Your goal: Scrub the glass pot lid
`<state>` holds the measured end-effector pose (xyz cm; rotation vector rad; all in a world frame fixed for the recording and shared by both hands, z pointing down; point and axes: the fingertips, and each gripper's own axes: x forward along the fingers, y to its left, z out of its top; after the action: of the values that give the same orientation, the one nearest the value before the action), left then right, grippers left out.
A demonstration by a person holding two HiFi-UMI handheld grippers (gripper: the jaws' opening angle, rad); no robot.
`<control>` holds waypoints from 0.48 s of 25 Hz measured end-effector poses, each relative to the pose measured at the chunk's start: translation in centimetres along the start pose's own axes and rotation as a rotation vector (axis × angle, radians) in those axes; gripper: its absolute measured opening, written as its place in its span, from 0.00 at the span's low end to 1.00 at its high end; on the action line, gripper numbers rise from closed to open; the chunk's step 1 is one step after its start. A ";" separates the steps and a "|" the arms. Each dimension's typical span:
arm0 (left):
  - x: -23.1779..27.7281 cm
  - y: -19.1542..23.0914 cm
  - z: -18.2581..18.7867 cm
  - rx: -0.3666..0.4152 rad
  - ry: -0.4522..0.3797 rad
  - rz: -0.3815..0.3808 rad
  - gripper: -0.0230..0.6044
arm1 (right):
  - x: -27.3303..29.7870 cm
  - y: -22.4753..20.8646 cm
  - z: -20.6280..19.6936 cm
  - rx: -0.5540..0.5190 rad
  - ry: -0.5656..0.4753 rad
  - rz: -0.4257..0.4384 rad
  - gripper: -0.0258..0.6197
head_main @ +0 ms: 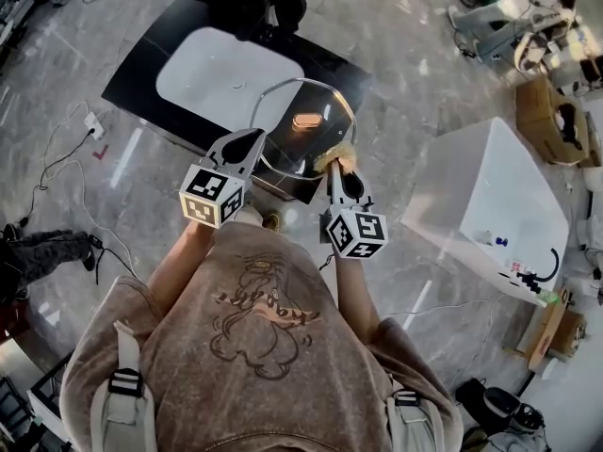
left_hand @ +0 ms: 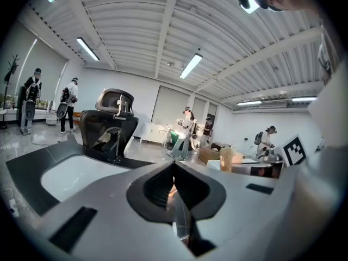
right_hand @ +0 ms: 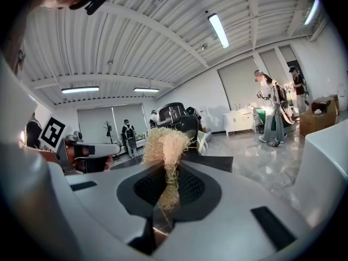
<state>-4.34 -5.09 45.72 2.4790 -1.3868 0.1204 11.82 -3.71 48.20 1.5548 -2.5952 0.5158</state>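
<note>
- The left gripper [head_main: 254, 140] has its jaws pressed together on the near-left rim of the glass pot lid [head_main: 283, 141]. In the left gripper view the two dark pads meet with only a thin glassy sliver running between them.
- The lid is held up off any surface, over the near right corner of the black table [head_main: 141, 75]. It sits tilted, with its metal rim forming a ring in the head view.
- The lid's orange-brown knob [head_main: 306, 121] sits at the centre of the glass, to the right of the left gripper's tips and beyond the right gripper's.
- The right gripper [head_main: 333, 165] is clamped on a straw-coloured fibrous scrubber [head_main: 335, 153]. In the right gripper view the tuft stands up out of the closed pads and frays out above them.
- The scrubber's tuft lies against the near-right part of the lid, at its rim. Whether the fibres press on the glass or only overlap it cannot be told from above.
- The two grippers sit side by side, near each other. The lid spans the space just beyond both sets of tips.
- A white basin [head_main: 217, 72] is set into the black table, to the left of the lid and farther away.
- A white table [head_main: 504, 191] stands well apart to the right, and a cardboard box [head_main: 551, 121] lies beyond it.
- A black office chair [left_hand: 111, 121] stands at the far side of the black table.
</note>
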 end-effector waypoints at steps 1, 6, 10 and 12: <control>0.3 0.2 0.1 0.003 0.001 0.000 0.06 | 0.3 -0.2 0.2 -0.001 -0.001 0.000 0.10; 1.7 0.9 1.2 -0.006 -0.016 -0.044 0.06 | 1.6 -1.1 1.0 -0.008 -0.008 -0.020 0.10; 3.8 1.2 2.5 0.017 -0.018 -0.069 0.06 | 3.0 -2.4 1.9 -0.005 -0.006 -0.040 0.10; 4.8 1.5 2.7 0.026 -0.010 -0.074 0.06 | 3.6 -2.7 2.0 -0.007 0.001 -0.040 0.11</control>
<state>-3.20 -10.57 44.53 2.5524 -1.3032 0.1113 12.59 -8.54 47.80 1.6001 -2.5574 0.5036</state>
